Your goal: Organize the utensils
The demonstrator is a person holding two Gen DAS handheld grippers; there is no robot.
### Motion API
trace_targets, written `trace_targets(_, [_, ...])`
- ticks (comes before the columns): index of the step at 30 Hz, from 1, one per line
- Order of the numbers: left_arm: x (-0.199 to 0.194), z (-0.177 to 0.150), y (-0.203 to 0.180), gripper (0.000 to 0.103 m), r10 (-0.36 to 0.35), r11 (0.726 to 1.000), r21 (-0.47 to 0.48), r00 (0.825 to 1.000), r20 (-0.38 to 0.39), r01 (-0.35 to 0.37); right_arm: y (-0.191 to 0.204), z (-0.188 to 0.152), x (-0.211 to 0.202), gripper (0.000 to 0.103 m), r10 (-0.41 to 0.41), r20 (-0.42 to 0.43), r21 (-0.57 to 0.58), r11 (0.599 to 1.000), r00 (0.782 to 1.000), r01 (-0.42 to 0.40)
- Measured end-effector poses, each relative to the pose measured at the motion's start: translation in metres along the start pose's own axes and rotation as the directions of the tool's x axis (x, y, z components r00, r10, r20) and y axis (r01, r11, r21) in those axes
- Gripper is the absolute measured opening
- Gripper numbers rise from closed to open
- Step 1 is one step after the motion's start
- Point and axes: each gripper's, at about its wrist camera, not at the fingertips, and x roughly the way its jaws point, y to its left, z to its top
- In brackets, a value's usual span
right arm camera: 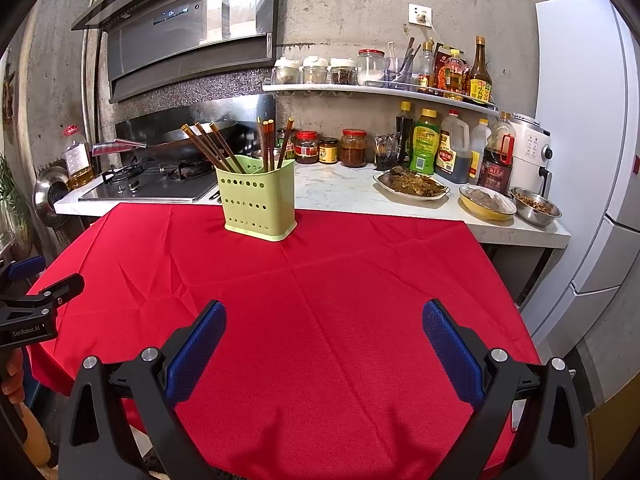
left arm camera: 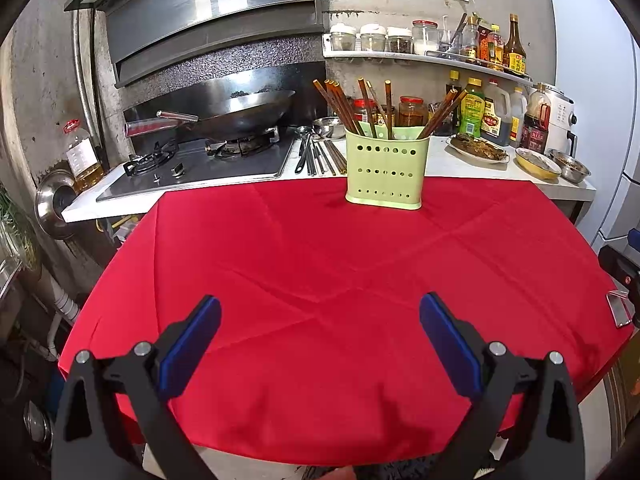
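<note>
Utensil holder: pale green perforated holder [left arm camera: 384, 168] stands upright at the far edge of the red tablecloth [left arm camera: 320, 272], straight ahead of the left gripper [left arm camera: 320, 340] and well apart from it; ahead and somewhat to the left of the right gripper [right arm camera: 324, 344].

Contents: brown chopsticks [left arm camera: 352, 104] stand in the holder, leaning outward in loose groups to both sides; exact compartments cannot be told.

Loose utensils: dark chopsticks and a ladle-type tool [left arm camera: 320, 156] lie flat on the white countertop [left arm camera: 440, 160] just behind the holder to its left, beside the gas hob [left arm camera: 200, 164].

Cloth in front of the grippers: bare, nothing to pick up within reach.

Progress, judged: the table portion appears done; whether the countertop pieces belong to the task cannot be told. If so, they remain outstanding.

Left gripper: jaws spread wide, blue pads [left arm camera: 192, 348] apart, holding and touching nothing, poised above the near cloth.

Right gripper: likewise wide open, empty, contacting nothing, above the near cloth.
</note>
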Motion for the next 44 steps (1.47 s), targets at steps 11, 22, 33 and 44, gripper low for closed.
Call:
trace_targets(11, [0.003,-0.001,0.001,0.097,0.000,1.000,0.003,1.000,-0.001,0.000,0.000,0.000,0.000,0.097,0.002,-0.001,0.000,1.000,1.000,-0.002])
trace_targets(22, [0.004,0.000,0.002,0.097,0.004,1.000,0.008,1.000,-0.006,-0.004,-0.001,-0.001,0.001,0.097,0.005,-0.004,0.000,1.000,1.000,-0.005])
trace_targets(33, [0.008,-0.001,0.002,0.097,-0.018,1.000,0.007,1.000,-0.018,0.018,-0.003,-0.005,0.005,0.097,0.002,-0.012,0.003,1.000,1.000,-0.002])
trace_targets(44, [0.021,0.002,0.011,0.097,0.012,1.000,-0.010,0.999,-0.042,-0.012,-0.014,-0.002,0.019,0.097,-0.008,-0.027,0.017,1.000,1.000,0.008])
